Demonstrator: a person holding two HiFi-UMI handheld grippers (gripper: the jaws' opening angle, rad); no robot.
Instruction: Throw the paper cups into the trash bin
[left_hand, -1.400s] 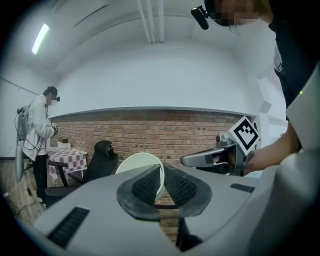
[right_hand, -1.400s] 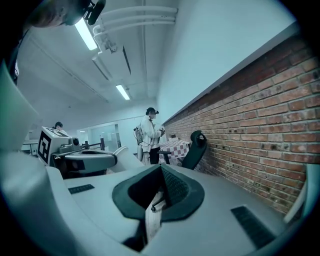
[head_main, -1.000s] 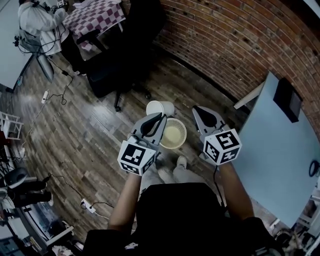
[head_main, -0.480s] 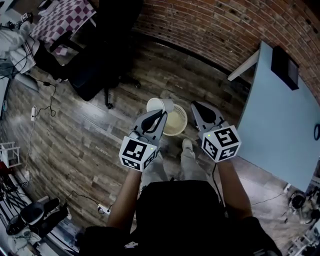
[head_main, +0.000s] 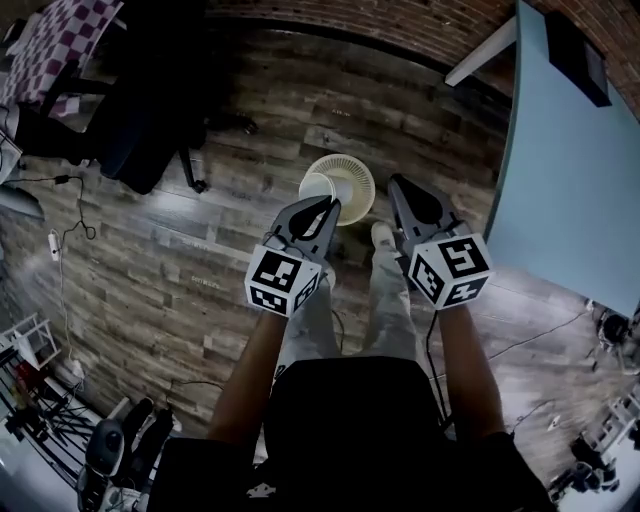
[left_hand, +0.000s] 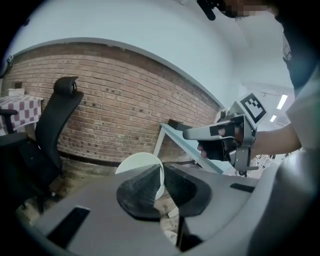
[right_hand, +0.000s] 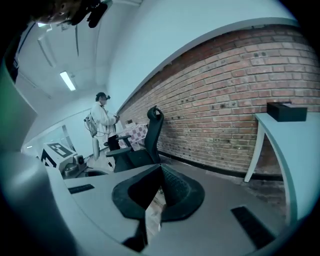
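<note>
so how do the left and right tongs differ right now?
Left tongs are shut on the wall of a white paper cup; right tongs are shut on nothing. In the head view the left tongs' cup overlaps the trash bin; the right tongs sit beside its rim. Shared: both point forward toward the bin.

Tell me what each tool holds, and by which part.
The left tool pinches the paper cup by its rim; the right tool is shut, holding nothing.
</note>
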